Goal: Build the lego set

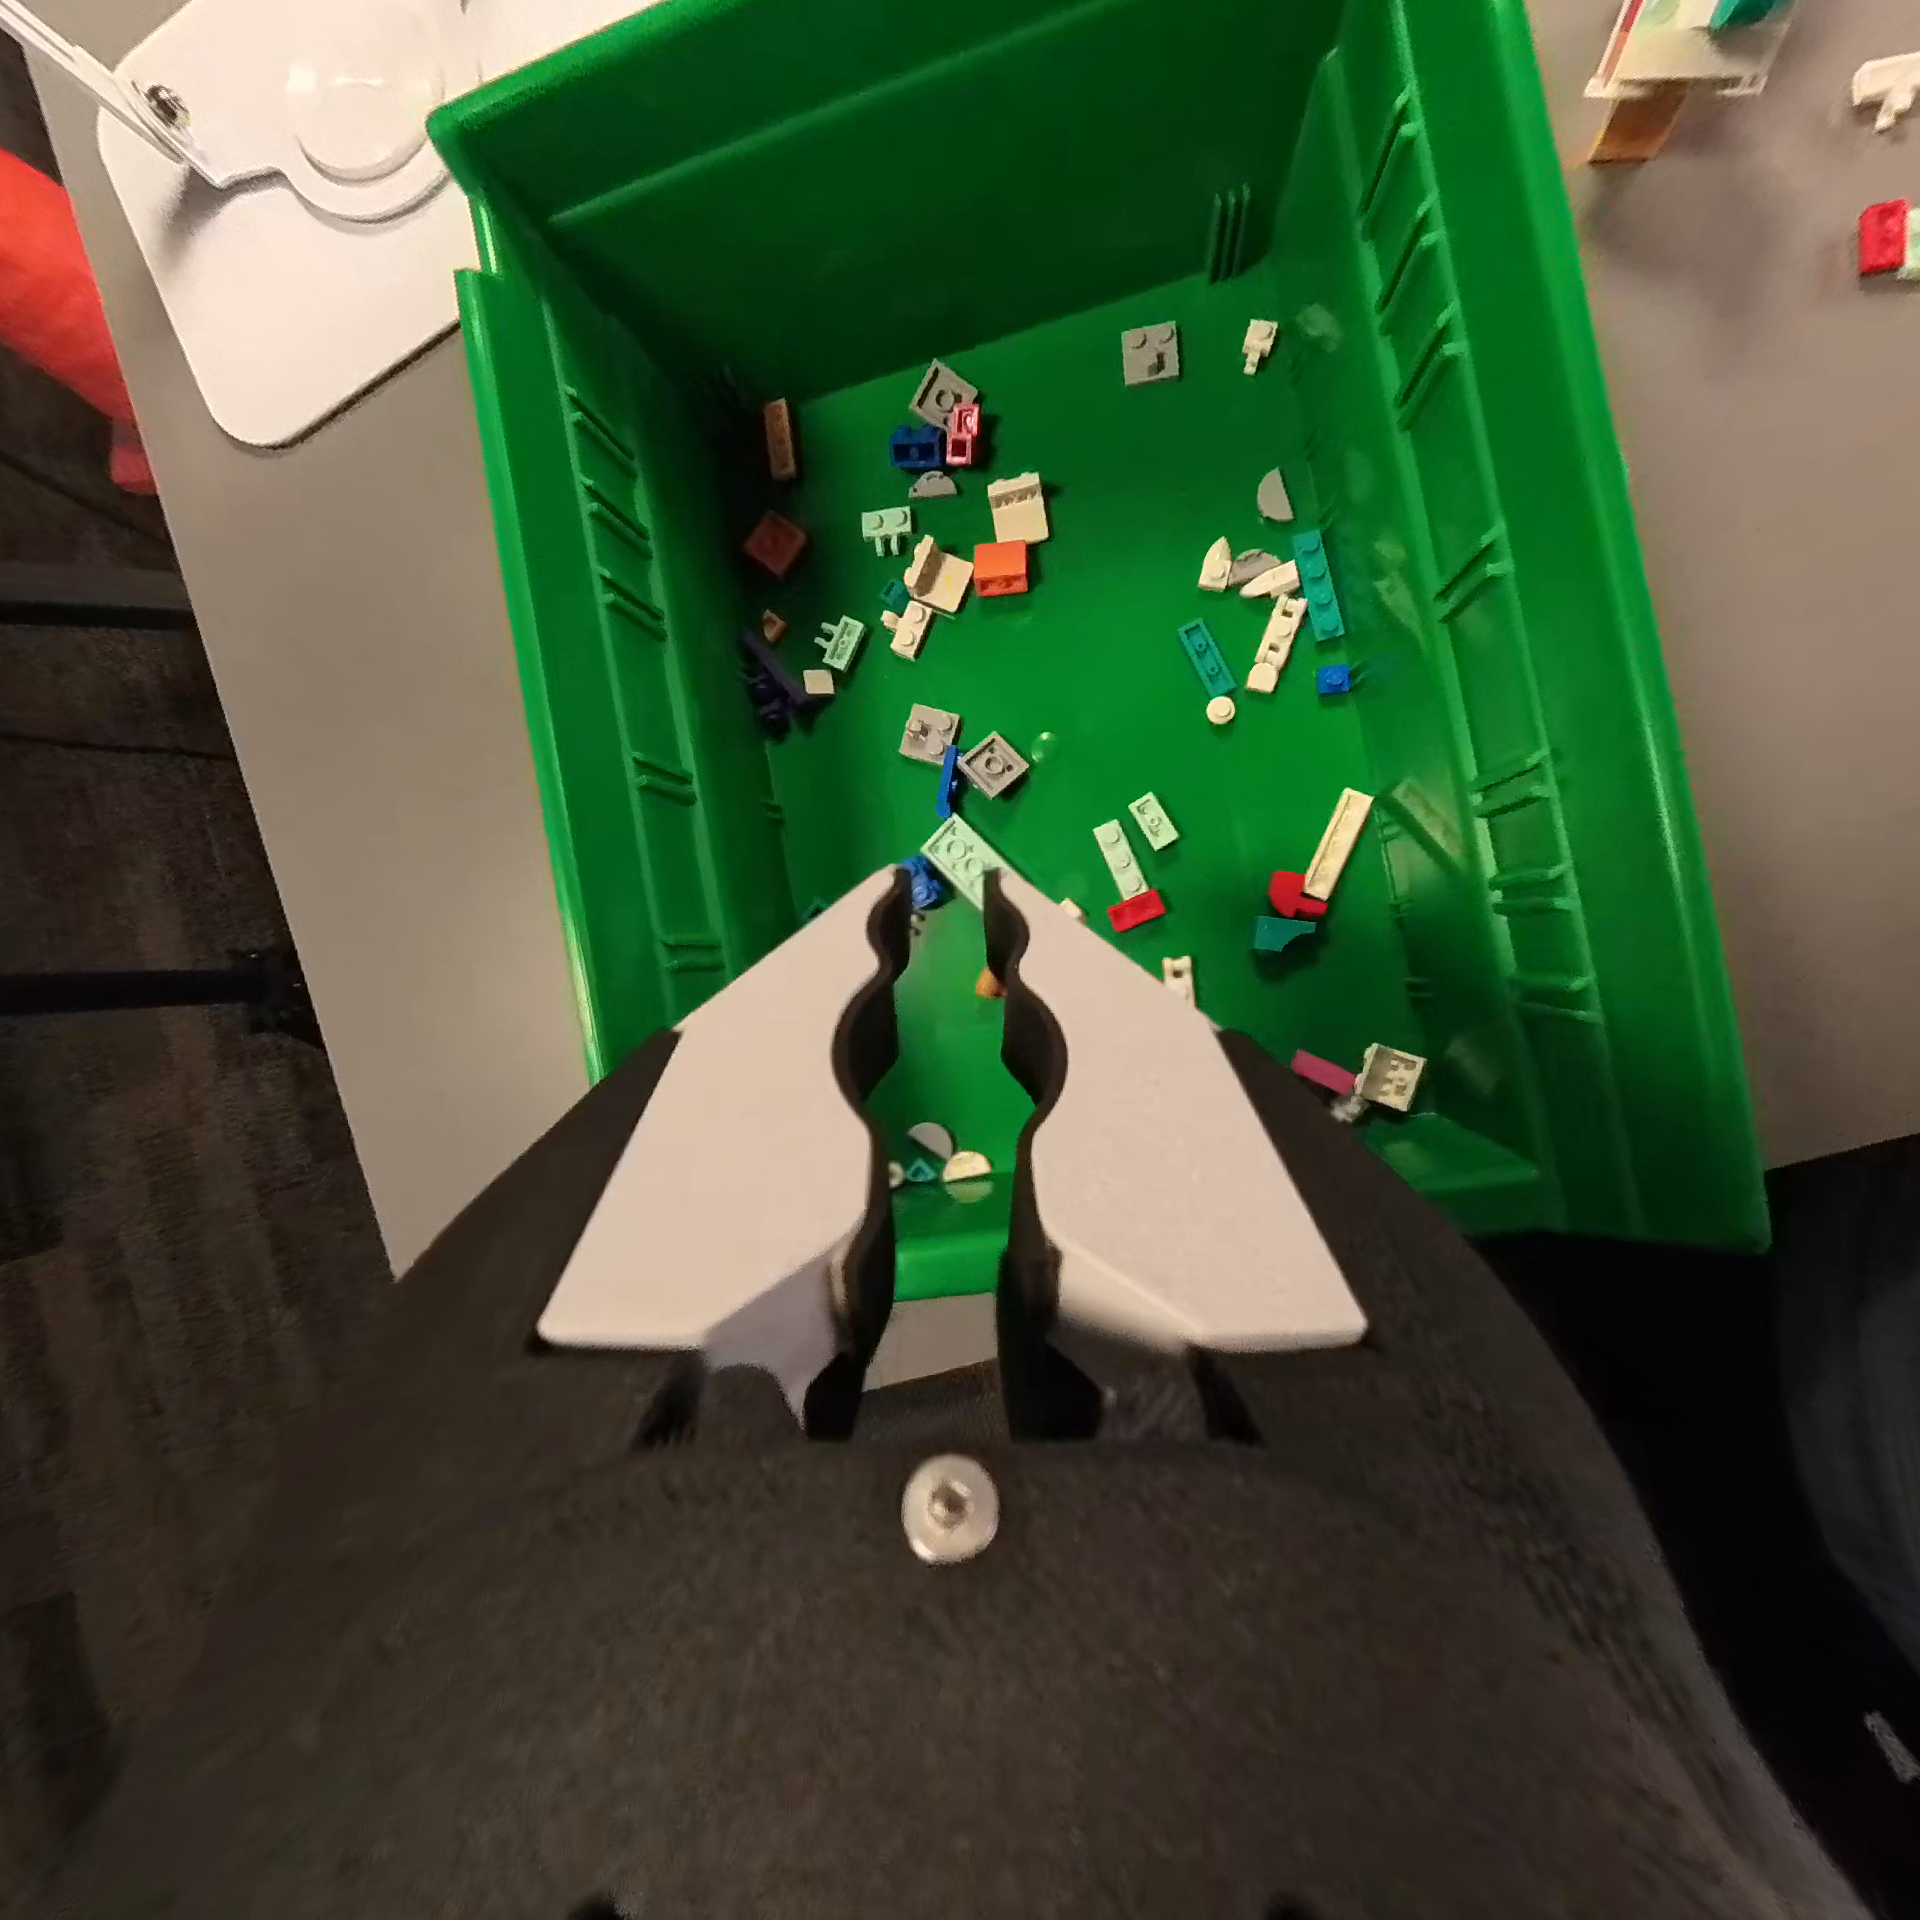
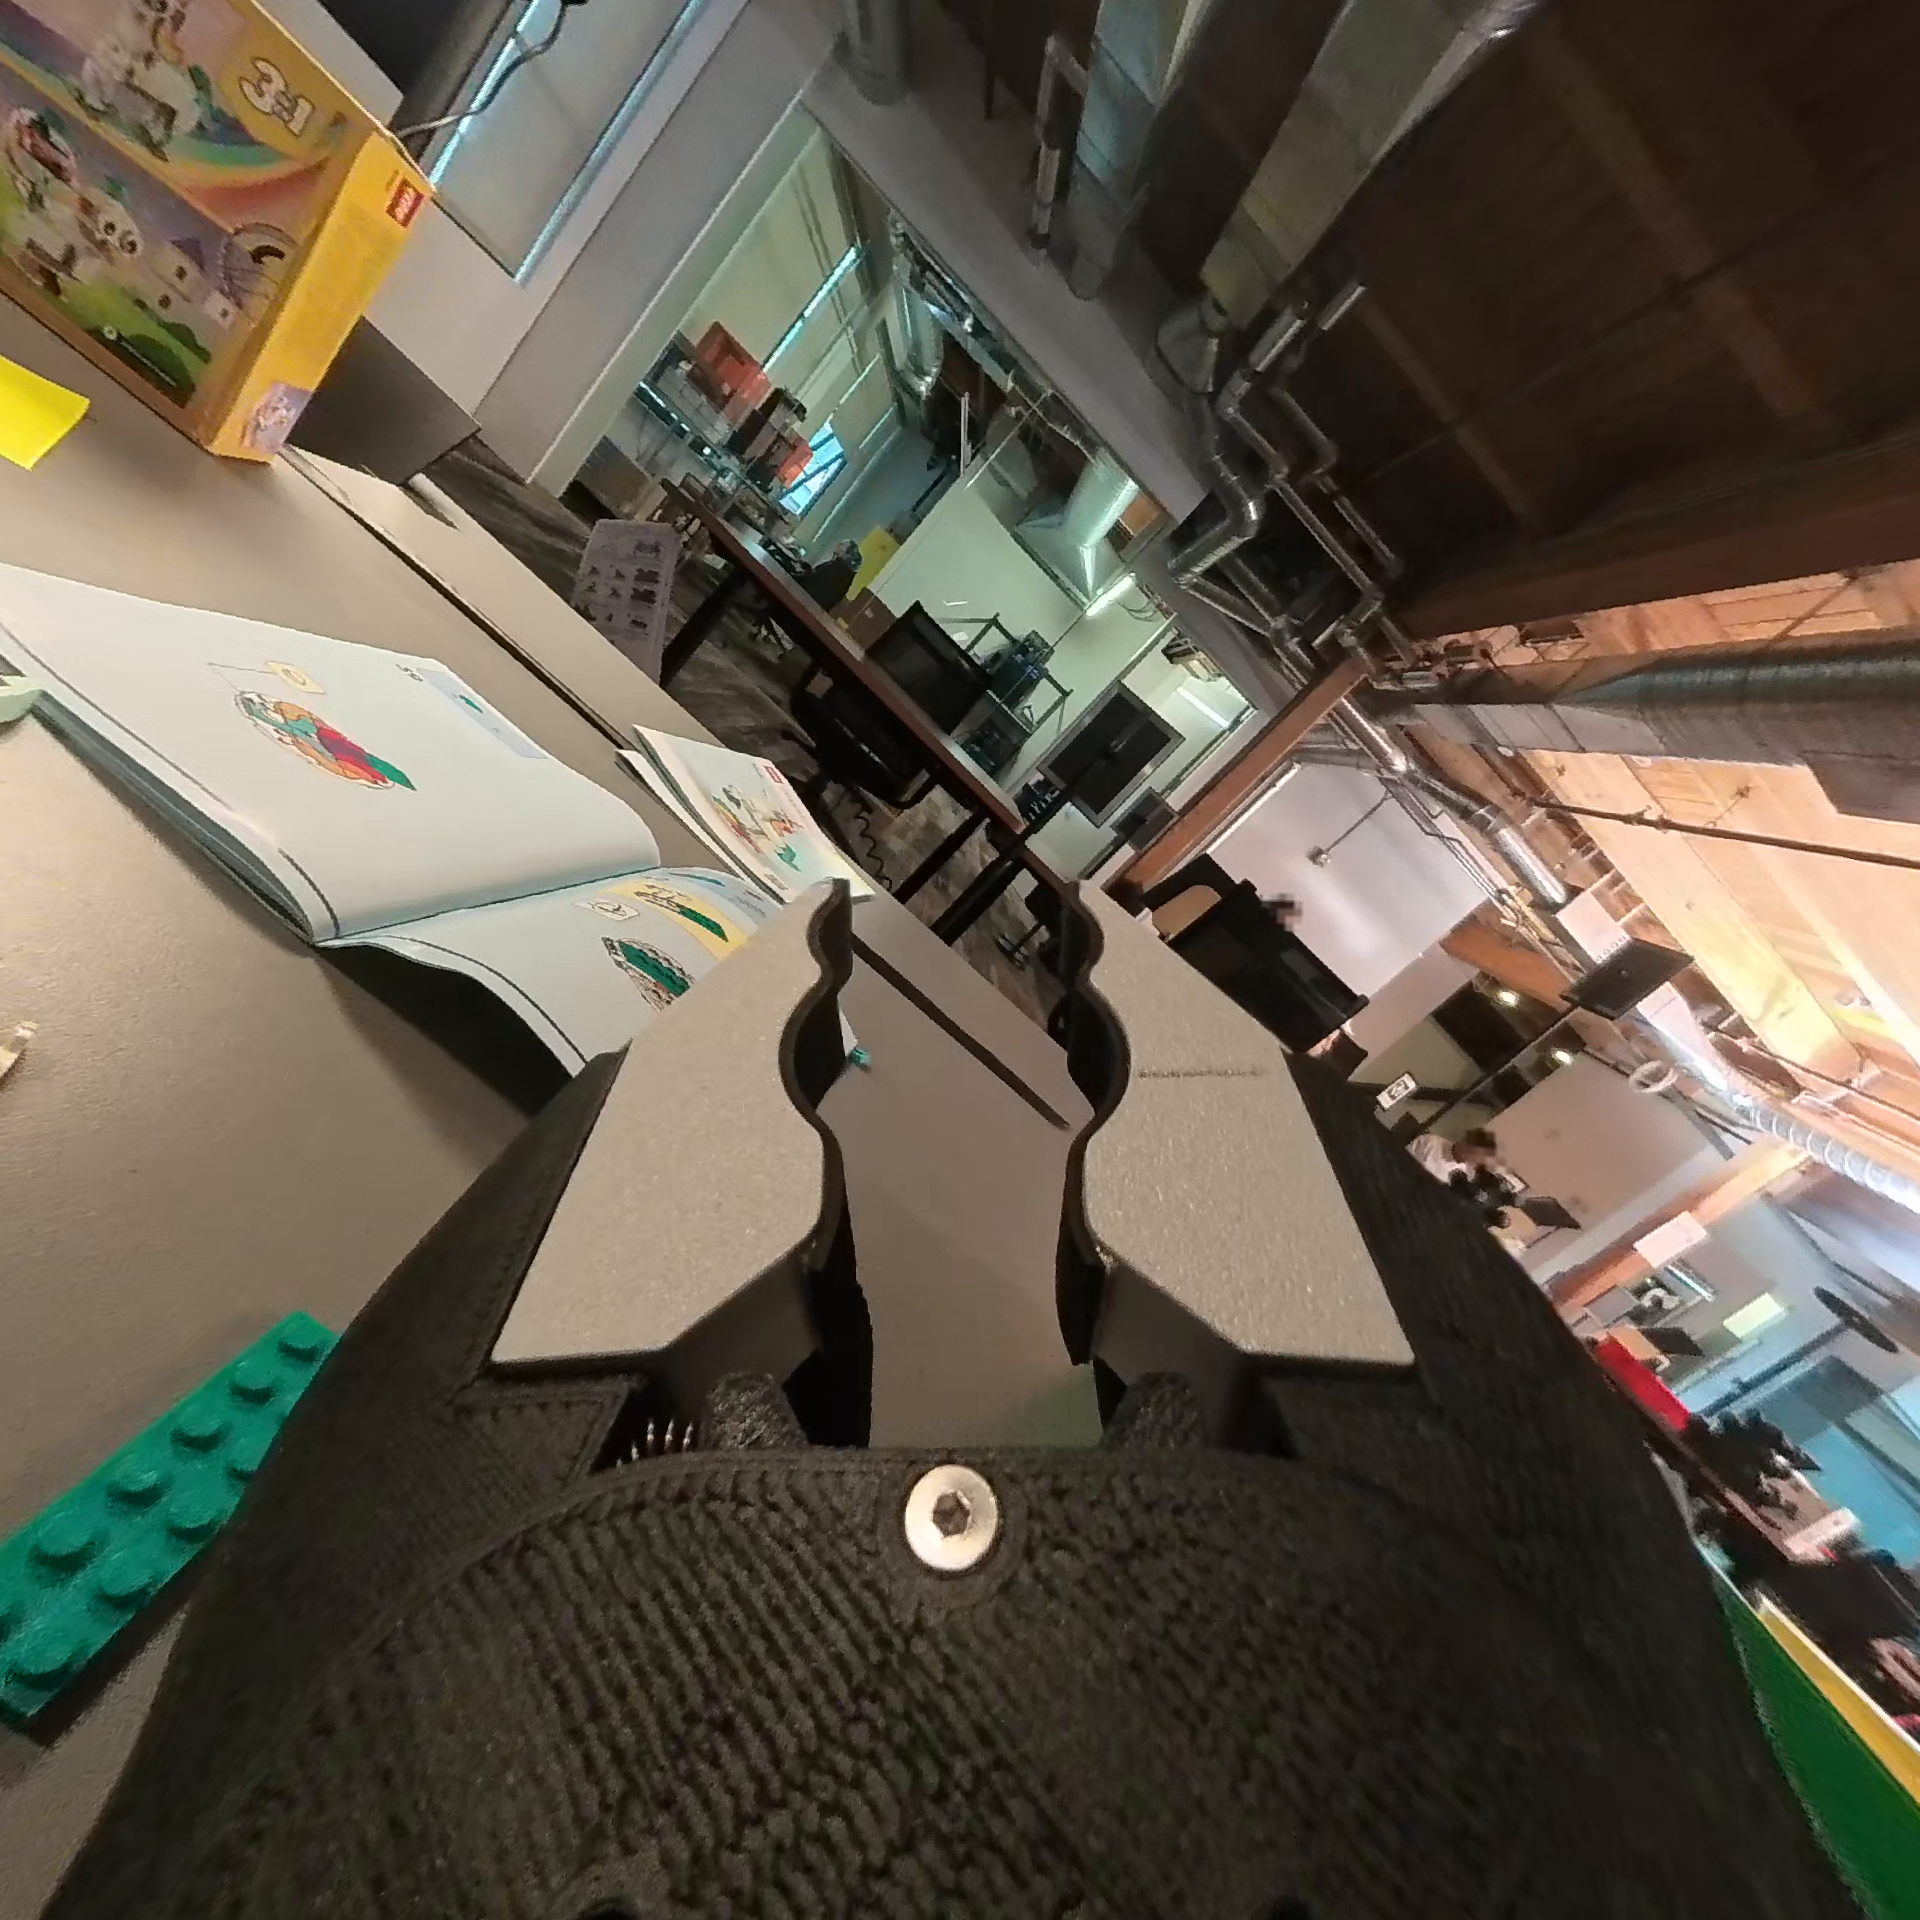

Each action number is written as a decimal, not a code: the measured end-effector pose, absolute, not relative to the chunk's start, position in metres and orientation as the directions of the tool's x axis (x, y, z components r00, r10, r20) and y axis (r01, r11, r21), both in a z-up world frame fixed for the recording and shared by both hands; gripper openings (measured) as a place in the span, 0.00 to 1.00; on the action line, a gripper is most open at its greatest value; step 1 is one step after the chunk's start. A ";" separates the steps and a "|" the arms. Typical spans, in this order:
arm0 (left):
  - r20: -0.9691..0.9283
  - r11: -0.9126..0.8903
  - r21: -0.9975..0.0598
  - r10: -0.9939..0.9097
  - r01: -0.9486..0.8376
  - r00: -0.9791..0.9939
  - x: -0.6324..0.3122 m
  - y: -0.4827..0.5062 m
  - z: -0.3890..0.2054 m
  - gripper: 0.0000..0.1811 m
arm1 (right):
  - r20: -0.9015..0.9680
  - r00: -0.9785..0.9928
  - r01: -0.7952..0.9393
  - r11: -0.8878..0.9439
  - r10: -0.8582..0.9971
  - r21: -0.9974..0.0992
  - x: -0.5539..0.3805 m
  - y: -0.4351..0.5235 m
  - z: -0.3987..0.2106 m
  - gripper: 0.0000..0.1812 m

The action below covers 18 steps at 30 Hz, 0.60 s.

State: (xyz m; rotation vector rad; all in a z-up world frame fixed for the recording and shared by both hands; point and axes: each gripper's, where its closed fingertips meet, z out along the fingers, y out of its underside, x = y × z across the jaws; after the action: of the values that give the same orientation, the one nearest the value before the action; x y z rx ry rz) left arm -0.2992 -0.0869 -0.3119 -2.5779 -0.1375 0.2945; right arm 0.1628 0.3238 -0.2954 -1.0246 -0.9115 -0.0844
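A: Left wrist view?
B: Left gripper (image 1: 940, 883) over the green bin (image 1: 644, 665), jaws slightly parted, empty; loose bricks (image 1: 1000, 569) scattered on its floor; a mint plate (image 1: 961, 857) just beyond the tips, contact unclear.

A: Right wrist view?
B: Right gripper (image 2: 961, 914) parted, empty, above the table (image 2: 208, 1039); open instruction booklet (image 2: 416, 790) beyond, green plate (image 2: 135, 1517) lower left, set box (image 2: 187, 239) far left.

A grey table (image 2: 208, 1091) bore a green bin (image 1: 1455, 520), an open booklet (image 2: 416, 790), a yellow box (image 2: 312, 281) and a green plate (image 2: 135, 1507).
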 end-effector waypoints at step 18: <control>-0.344 -0.850 -0.526 0.185 -0.026 0.921 -0.325 -0.076 -0.289 0.15 | 0.676 0.647 0.448 0.541 0.352 -0.712 0.164 0.325 -0.297 0.21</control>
State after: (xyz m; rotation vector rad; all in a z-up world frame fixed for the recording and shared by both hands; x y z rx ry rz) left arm -0.3245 -0.0763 -0.2894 -2.5379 -0.1135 0.5247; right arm 0.1642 0.3252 -0.2968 -1.0363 -0.9078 -0.0675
